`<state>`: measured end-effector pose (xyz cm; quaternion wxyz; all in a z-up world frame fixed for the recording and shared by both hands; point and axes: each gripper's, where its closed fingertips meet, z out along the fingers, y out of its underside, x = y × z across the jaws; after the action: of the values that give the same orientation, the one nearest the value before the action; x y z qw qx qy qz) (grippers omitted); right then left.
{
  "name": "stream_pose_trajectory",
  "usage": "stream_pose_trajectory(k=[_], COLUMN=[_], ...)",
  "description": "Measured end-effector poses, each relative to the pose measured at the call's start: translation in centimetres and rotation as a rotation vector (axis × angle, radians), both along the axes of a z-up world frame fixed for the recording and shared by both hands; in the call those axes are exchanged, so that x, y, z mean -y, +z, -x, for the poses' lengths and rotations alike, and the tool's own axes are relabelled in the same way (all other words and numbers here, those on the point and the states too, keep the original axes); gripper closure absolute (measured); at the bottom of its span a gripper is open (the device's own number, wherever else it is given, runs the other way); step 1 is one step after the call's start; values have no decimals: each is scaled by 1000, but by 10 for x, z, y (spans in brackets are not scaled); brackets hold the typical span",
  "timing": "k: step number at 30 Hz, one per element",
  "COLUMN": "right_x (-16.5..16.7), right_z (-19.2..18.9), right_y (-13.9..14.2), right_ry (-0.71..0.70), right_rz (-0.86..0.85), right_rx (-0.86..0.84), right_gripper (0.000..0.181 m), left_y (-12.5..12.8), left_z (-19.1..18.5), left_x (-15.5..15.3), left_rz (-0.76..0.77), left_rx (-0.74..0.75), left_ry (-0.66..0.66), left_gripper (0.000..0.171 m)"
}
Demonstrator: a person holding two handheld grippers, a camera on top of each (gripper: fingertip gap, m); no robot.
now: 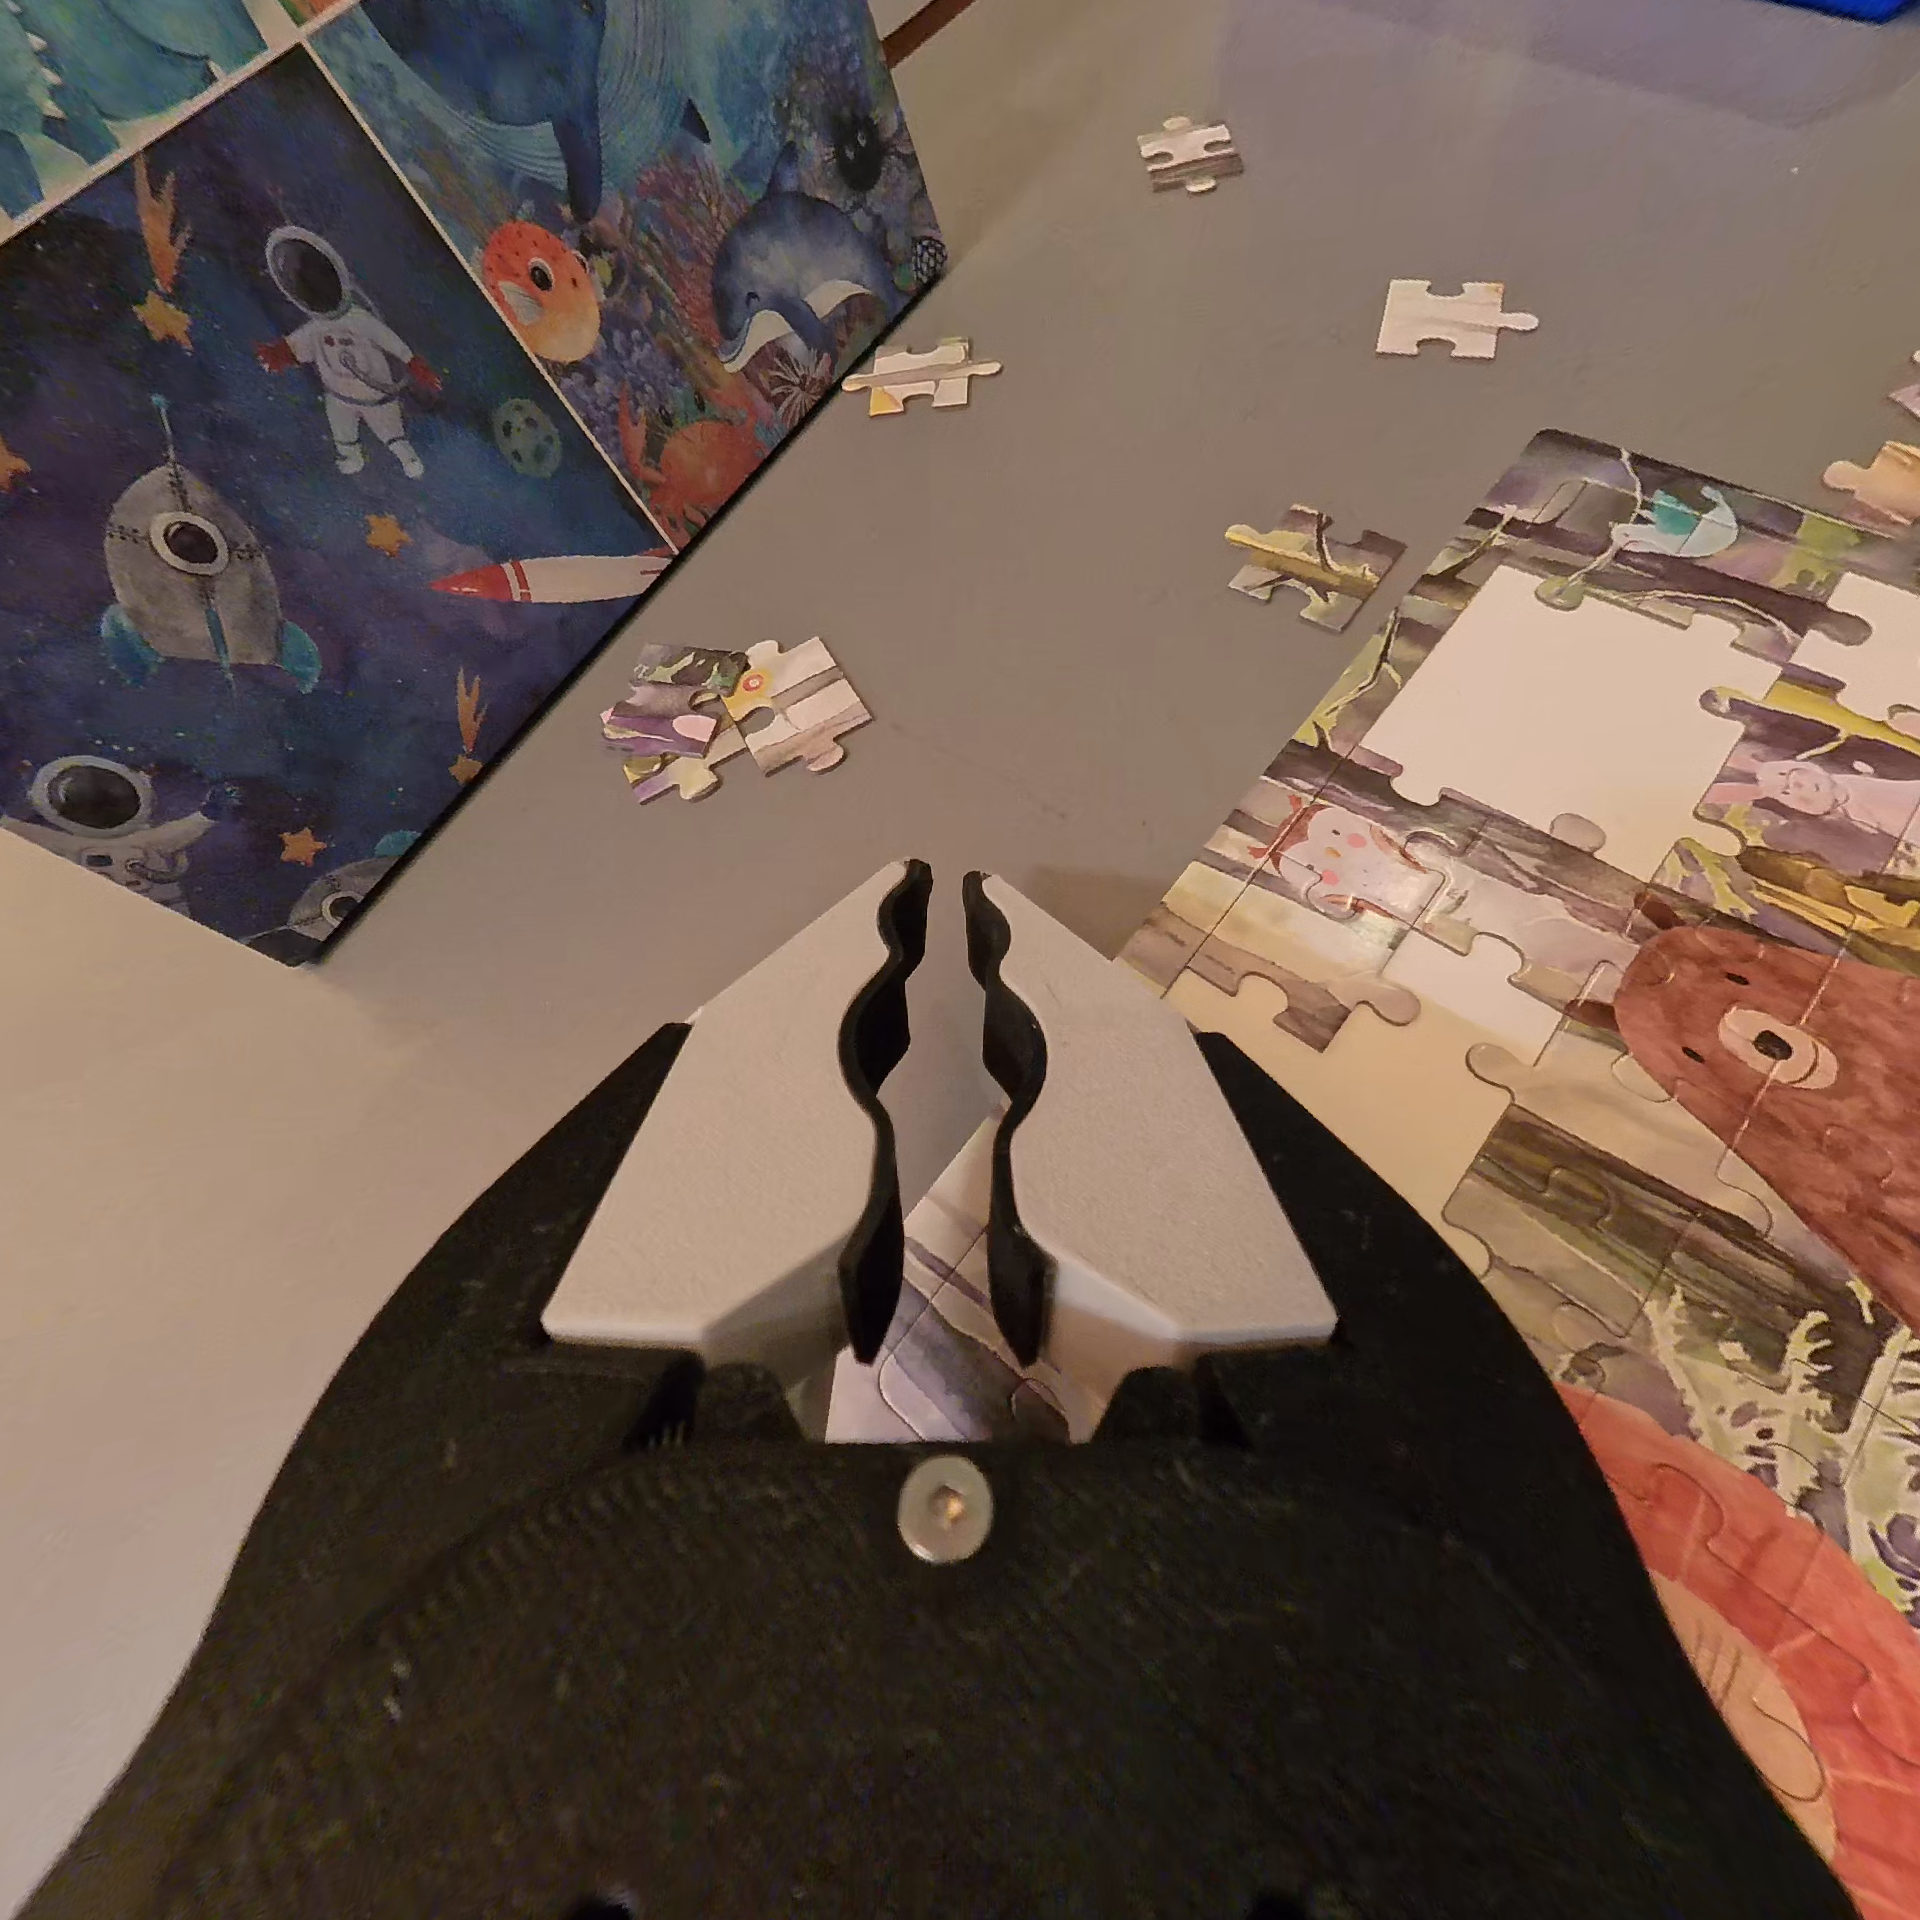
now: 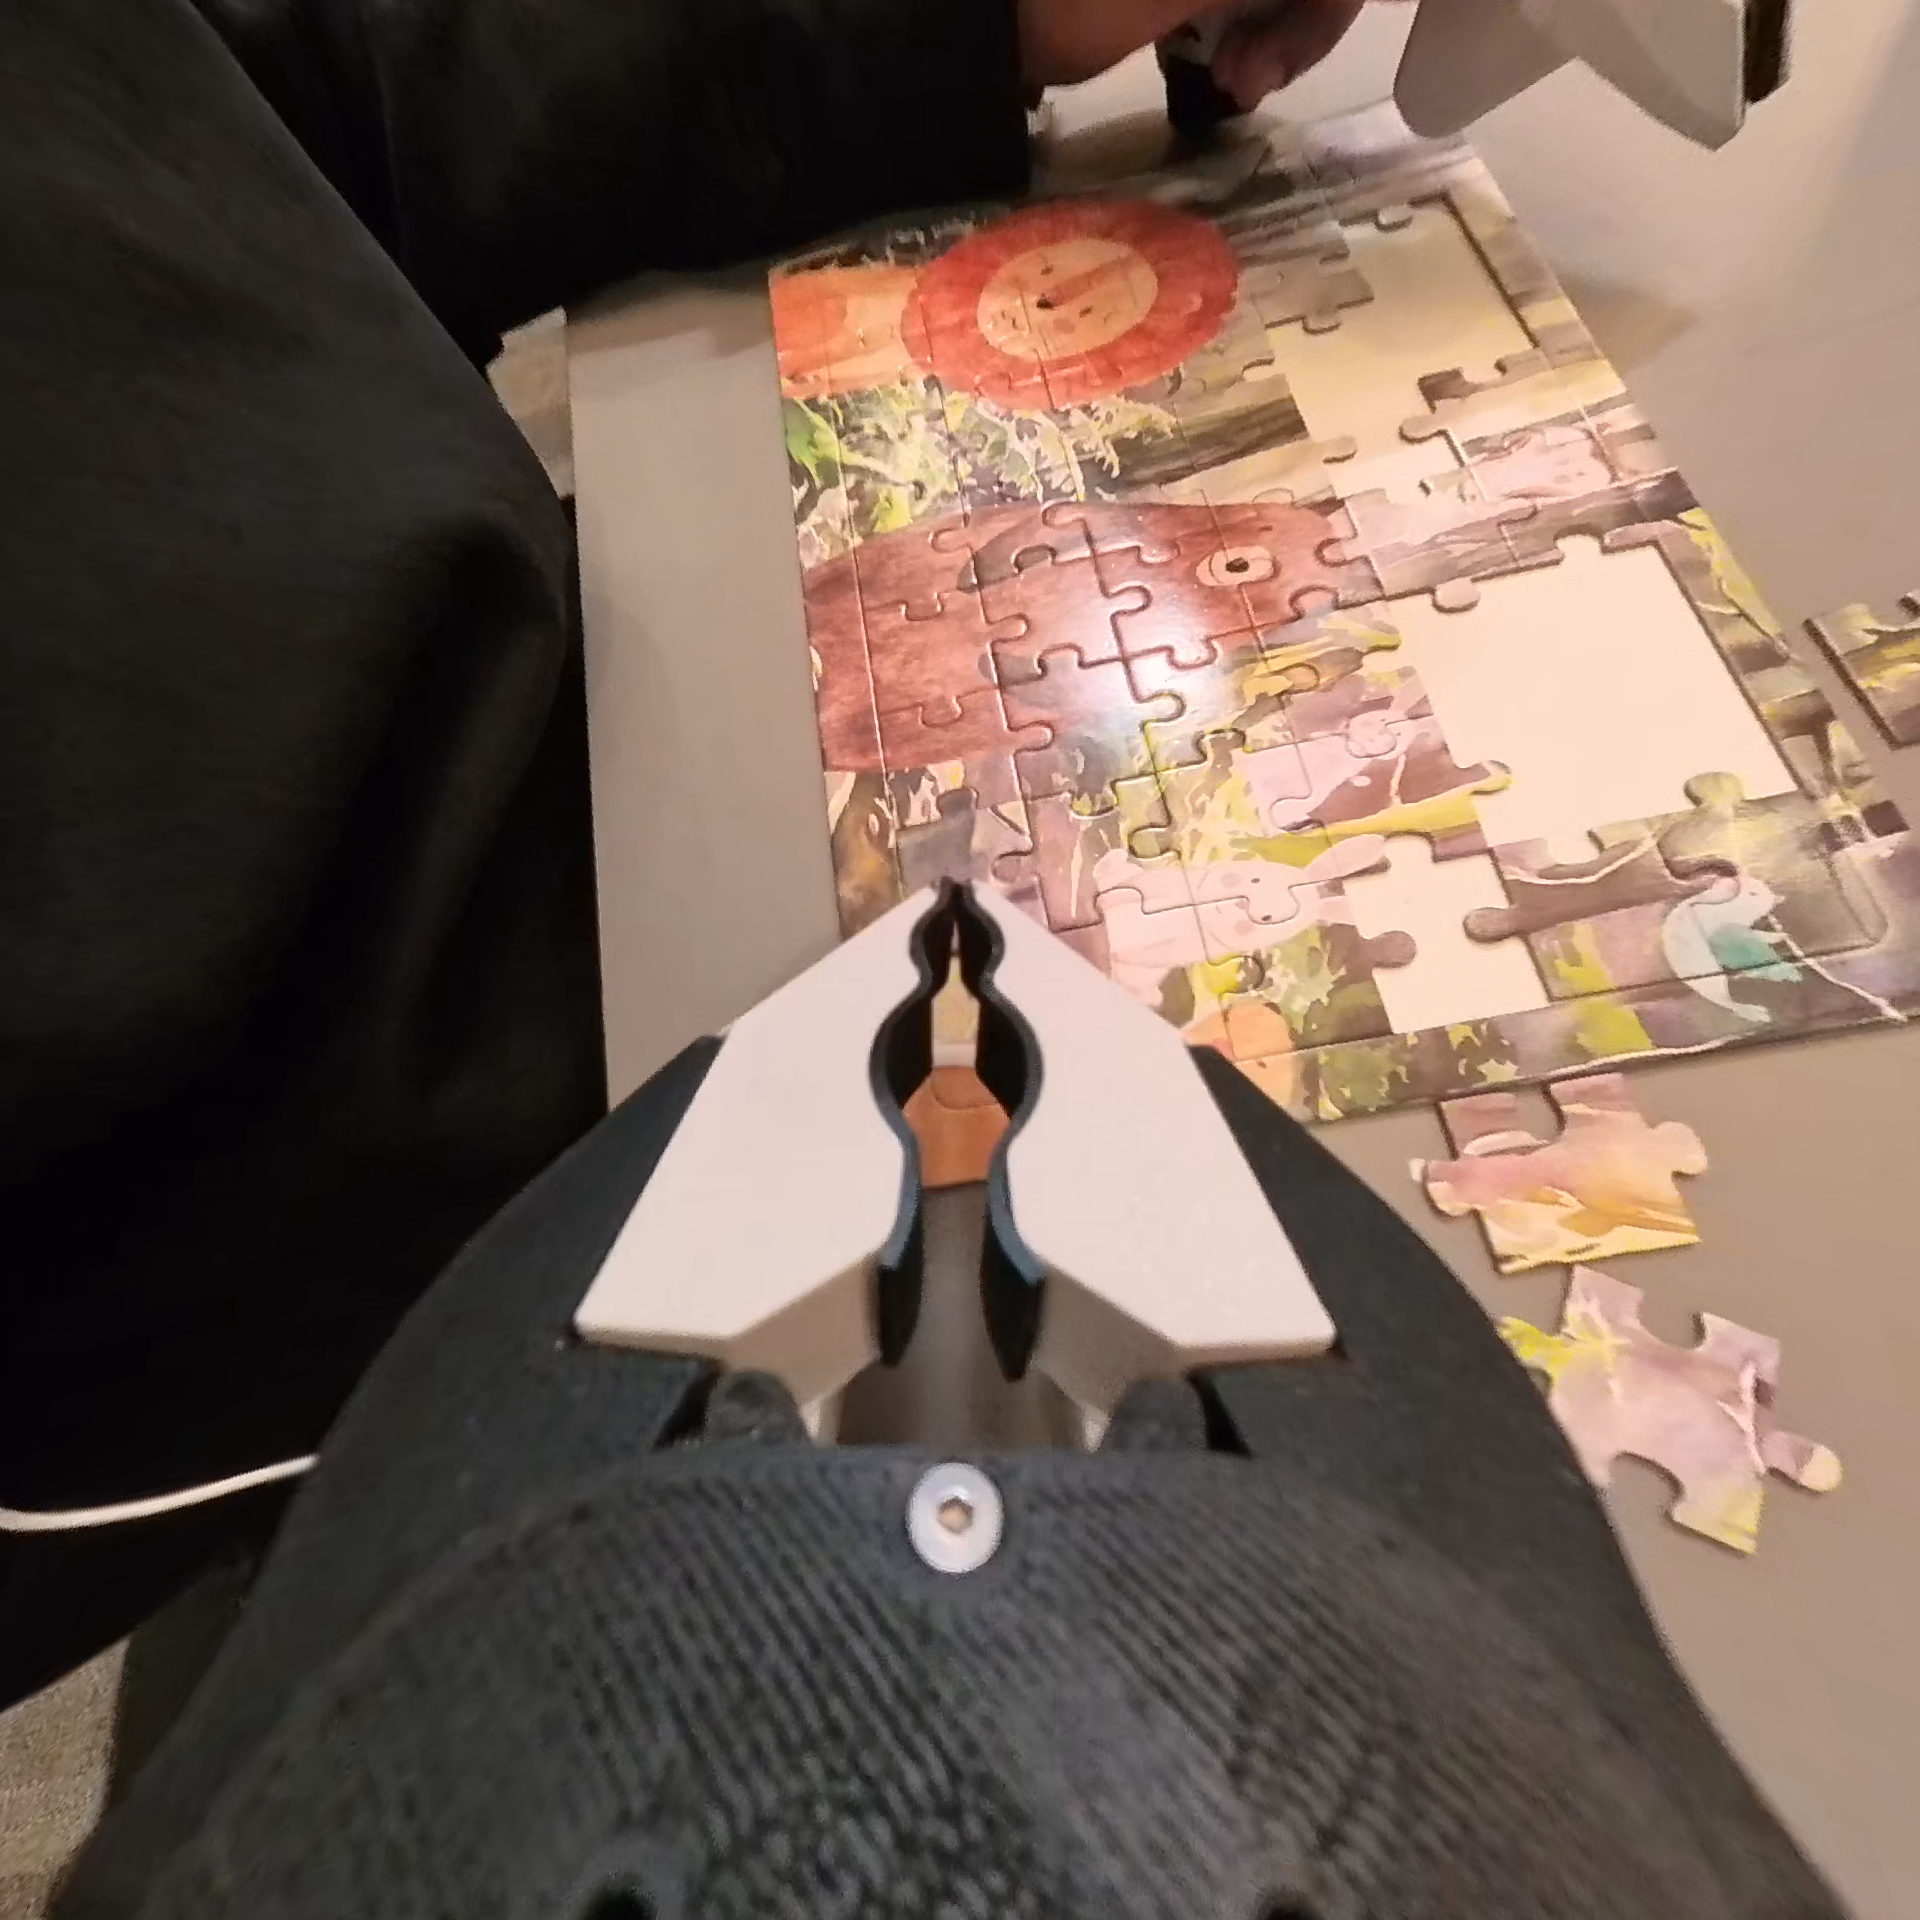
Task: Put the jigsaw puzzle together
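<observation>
The partly built animal jigsaw (image 1: 1683, 1039) lies on the grey table (image 1: 1039, 520), with bare cream gaps in its board (image 1: 1579, 665). My left gripper (image 1: 943, 873) hovers just off the puzzle's left edge. Its jaws stand a narrow slit apart with nothing between them. In the right wrist view the same jigsaw (image 2: 1091, 623) shows a lion, a bear and bare patches (image 2: 1579, 686). My right gripper (image 2: 954, 896) is over the puzzle's near left corner, tips touching, holding nothing. Loose pieces lie nearby (image 1: 1314, 566) (image 2: 1569, 1184) (image 2: 1673, 1423).
A puzzle box (image 1: 312, 468) with space and sea pictures stands at the left. More loose pieces (image 1: 738, 717) (image 1: 920, 376) (image 1: 1449, 317) (image 1: 1190, 154) are scattered on the table. A person's black garment (image 2: 260, 520) fills the left of the right wrist view. The other gripper (image 2: 1475, 62) shows at the top. The grippers' ends are close to 25 cm from one another. The partly built animal jigsaw (image 1: 1683, 1039) is about equally far from each gripper, around 12 cm. The right camera catches it too, in the right wrist view (image 2: 1279, 523).
</observation>
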<state>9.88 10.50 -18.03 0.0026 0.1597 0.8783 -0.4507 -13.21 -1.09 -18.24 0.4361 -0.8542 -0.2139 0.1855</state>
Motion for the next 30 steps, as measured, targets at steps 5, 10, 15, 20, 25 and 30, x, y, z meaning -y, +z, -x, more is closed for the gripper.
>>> stream_pose_trajectory(k=[5, 10, 15, 20, 25, 30], right_x=[-4, -2, 3, 8, 4, 7], right_z=[2, 0, 1, 0, 5, 3], right_y=[-2, -21, -24, -14, -19, -26], right_ry=[-32, -32, -18, -3, -25, -19], right_rz=[3, -96, -139, -91, -116, -154], right_rx=[4, -21, -54, -53, -62, -80], right_gripper=[174, 160, 165, 169, 153, 140], left_y=[1, 0, 1, 0, 0, 0], left_z=[0, 0, 0, 0, 0, 0], left_x=[0, 0, 0, 0, 0, 0], left_rz=[-6, -1, -6, 0, 1, -1], left_rx=[2, 0, 1, -2, -2, -2], left_ry=[2, 2, 2, 0, -1, 1], left_gripper=[167, 167, 167, 166, 167, 167])
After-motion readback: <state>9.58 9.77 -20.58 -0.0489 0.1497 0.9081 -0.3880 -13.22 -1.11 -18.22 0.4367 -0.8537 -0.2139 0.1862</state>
